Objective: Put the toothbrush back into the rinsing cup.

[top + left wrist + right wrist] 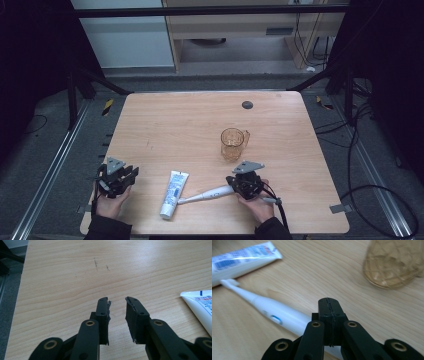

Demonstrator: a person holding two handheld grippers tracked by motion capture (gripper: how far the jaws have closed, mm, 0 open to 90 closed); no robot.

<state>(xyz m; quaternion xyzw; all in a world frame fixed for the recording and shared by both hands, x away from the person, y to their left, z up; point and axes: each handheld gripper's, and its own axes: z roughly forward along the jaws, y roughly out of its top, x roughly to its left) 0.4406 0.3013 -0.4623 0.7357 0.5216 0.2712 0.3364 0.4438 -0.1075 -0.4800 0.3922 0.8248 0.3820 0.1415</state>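
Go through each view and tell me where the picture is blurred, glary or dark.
High view: dark surroundings, the table evenly lit and sharp. Left gripper view: a pale sheen on the wood at upper right; the toothpaste tube is cut off by the frame edge. Right gripper view: the amber glass mug is smeared and soft, the toothbrush slightly blurred.

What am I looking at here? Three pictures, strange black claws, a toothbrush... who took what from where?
A person sits at a wooden table, holding a hand-operated gripper in each hand. The high view looks down from above. The other two come from cameras riding on the grippers. On the table lie a toothpaste tube, a white electric toothbrush and an amber glass mug. The left gripper has a gap between its jaws and holds nothing. The right gripper is shut and empty, just above the toothbrush handle.
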